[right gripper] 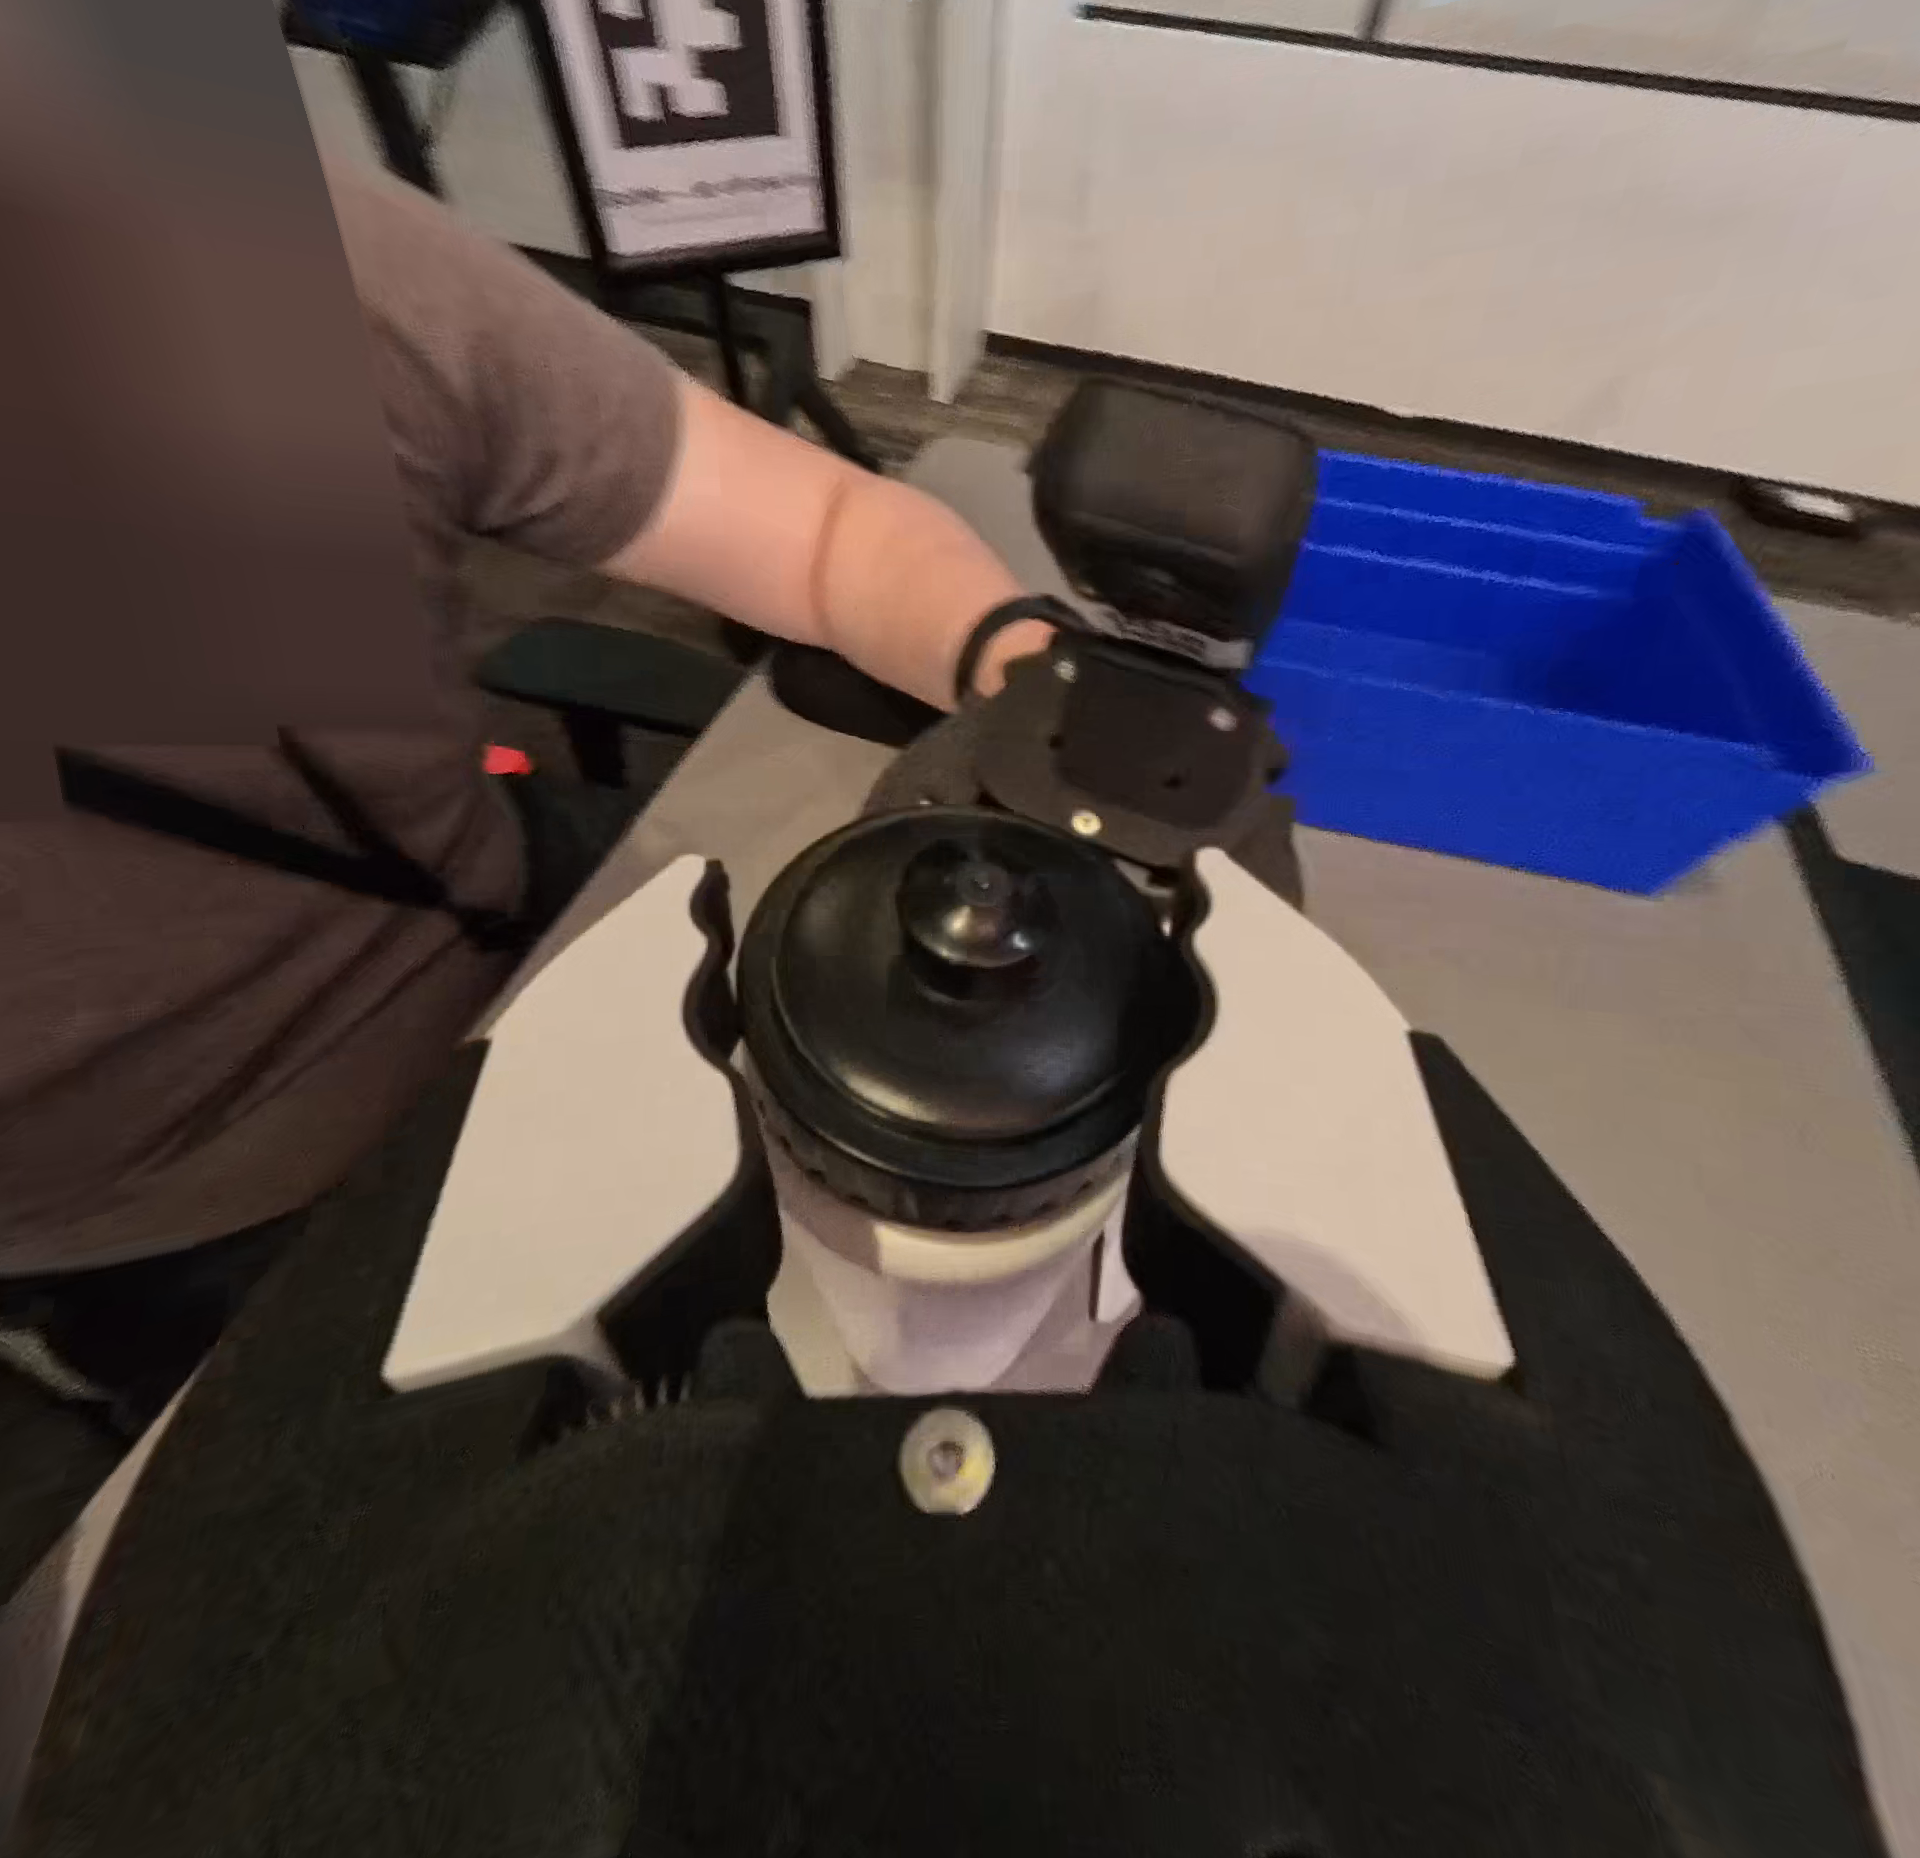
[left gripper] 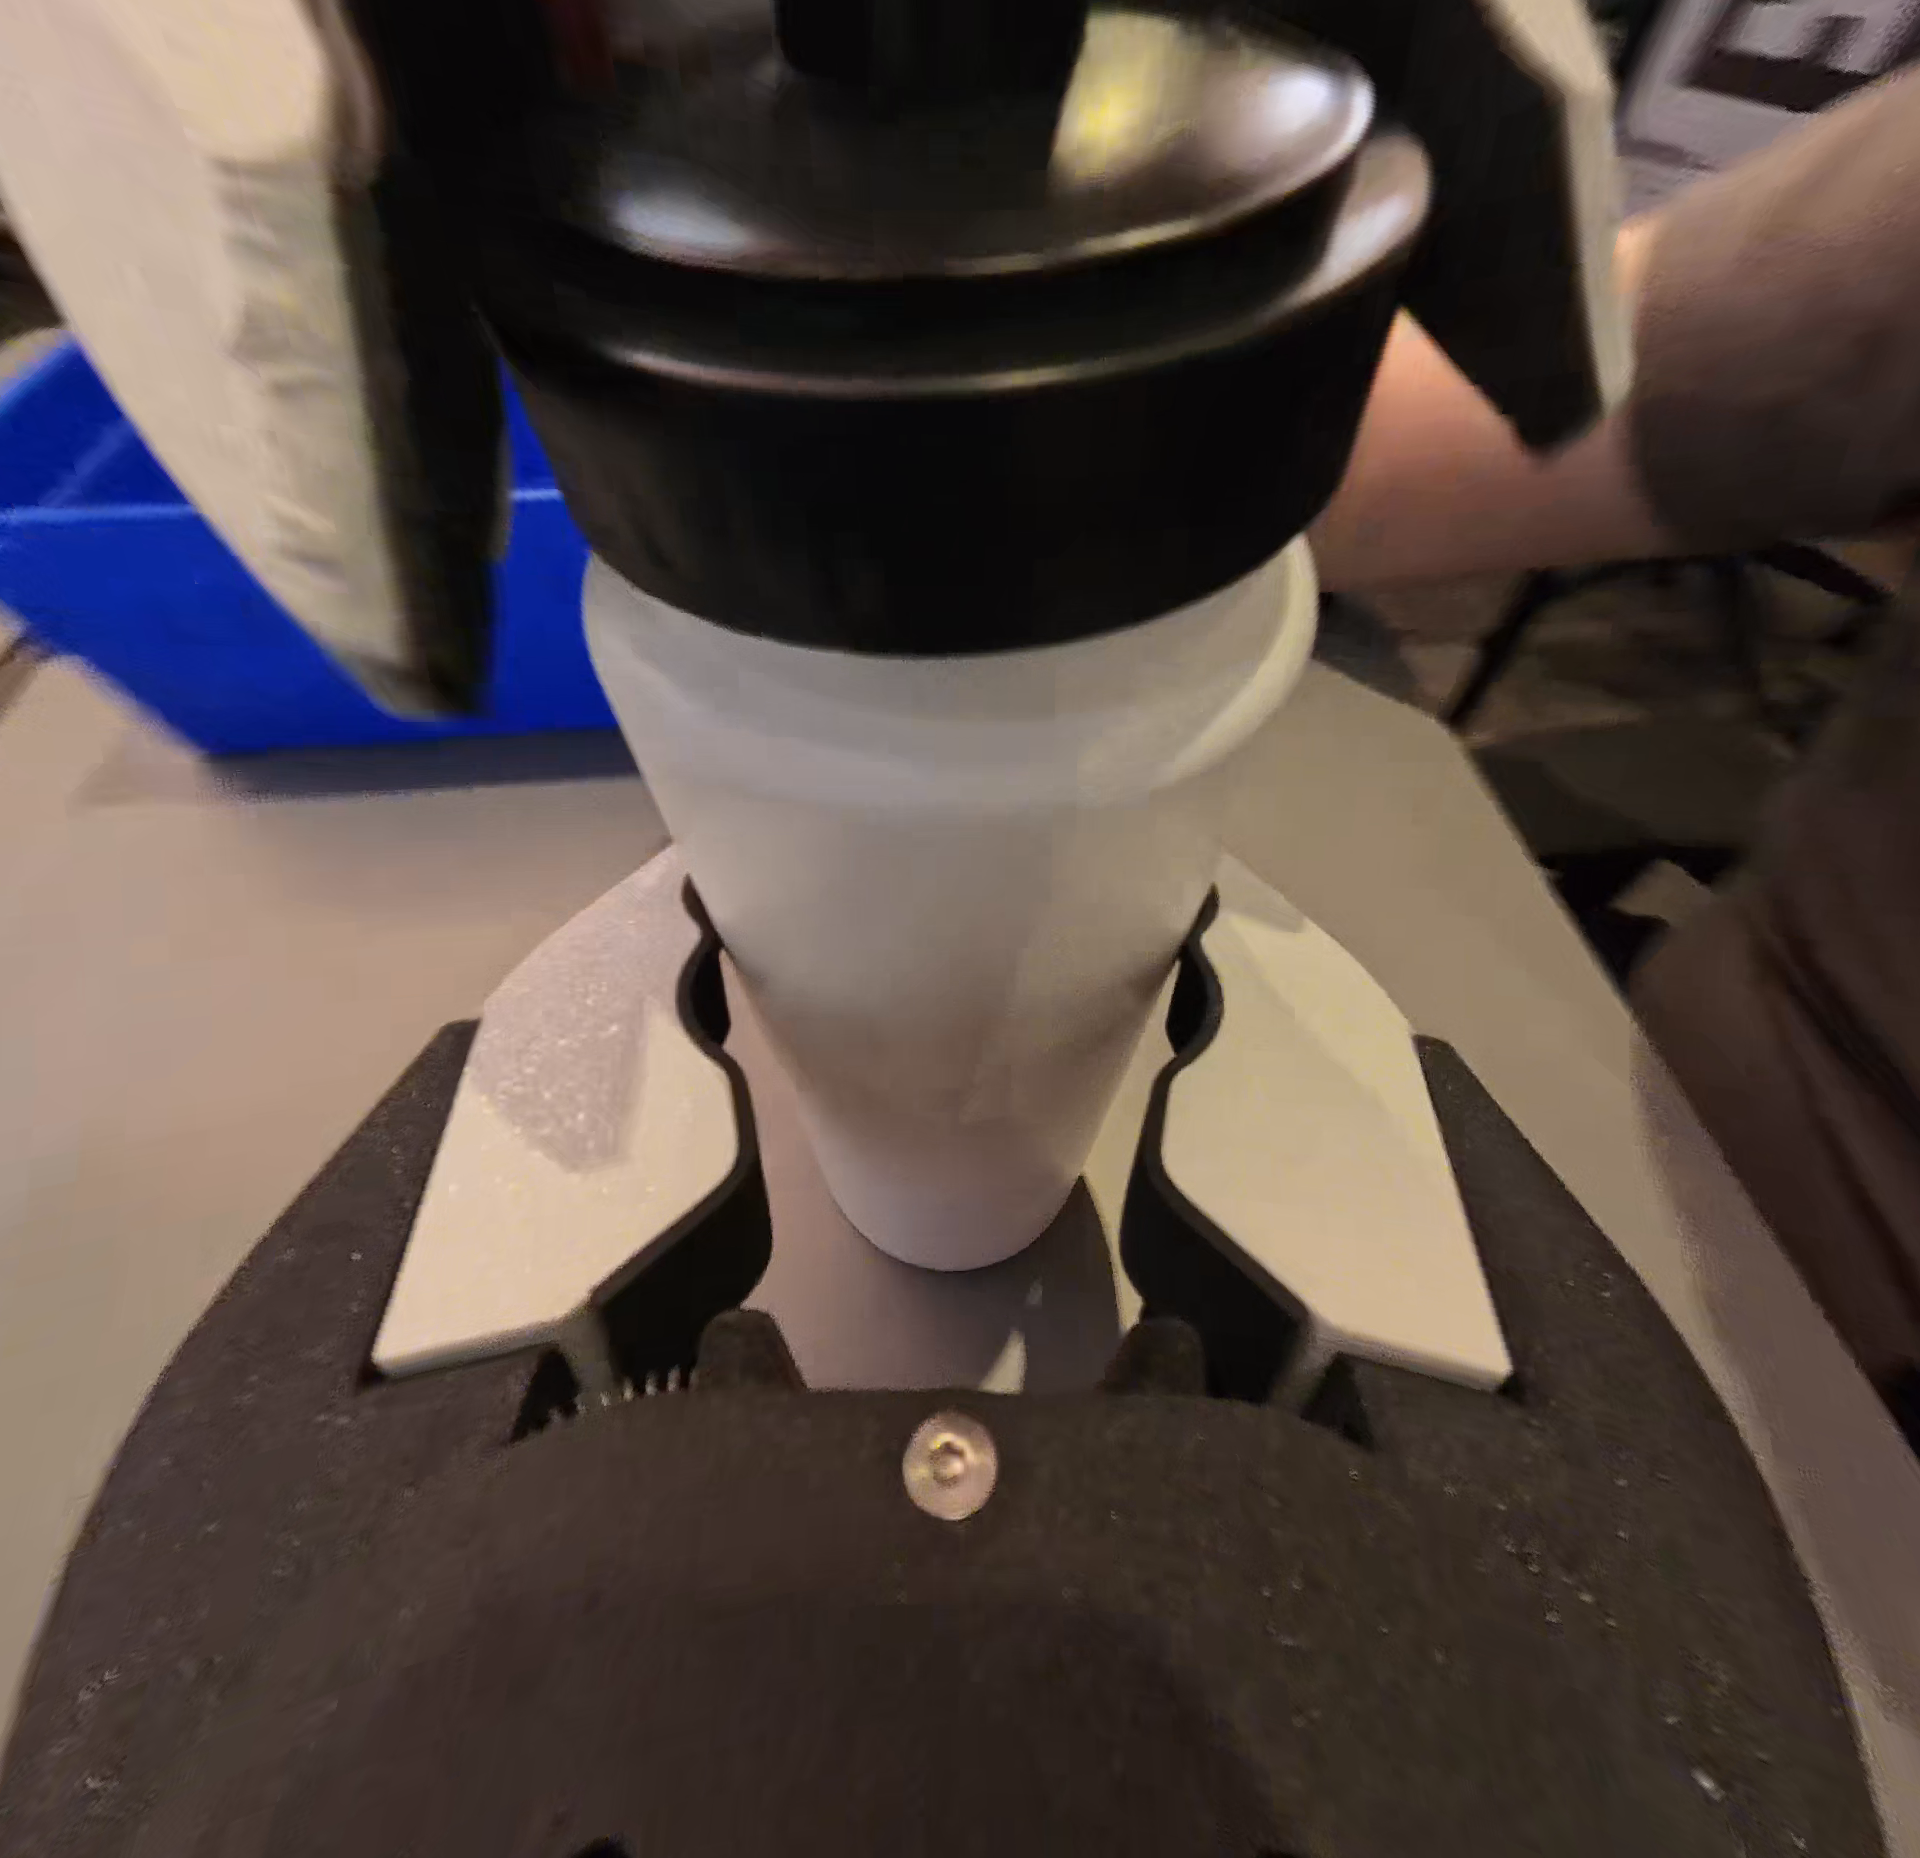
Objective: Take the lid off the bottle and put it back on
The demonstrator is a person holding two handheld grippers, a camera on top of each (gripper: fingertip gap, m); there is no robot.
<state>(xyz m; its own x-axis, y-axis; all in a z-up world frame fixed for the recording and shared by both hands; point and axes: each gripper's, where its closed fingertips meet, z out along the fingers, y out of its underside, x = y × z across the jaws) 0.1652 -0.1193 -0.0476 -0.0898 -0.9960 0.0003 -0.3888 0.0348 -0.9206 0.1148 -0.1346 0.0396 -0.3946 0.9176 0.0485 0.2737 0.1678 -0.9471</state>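
Bottle (left gripper: 935,977), white and translucent, stands upright on the grey counter (left gripper: 260,977), well in from its edges, with a blue bin (left gripper: 156,582) behind it toward the far side. Left tool (left gripper: 951,987) pinches the bottle body from both sides, holding it steady. Right tool (right gripper: 951,961) comes from above, its 2 fingers closed around the black lid (right gripper: 940,1008), which sits on the bottle neck; whether the thread is seated or loose cannot be told. Risks, by judgement: the lid looks slightly tilted against the neck in the left wrist view, so turning it on could cross-thread it. Smooth tapered plastic may spin or slide in the left grip under torque. Excess squeeze could deform the soft wall. Lifting before the thread is free would drag the bottle upward.
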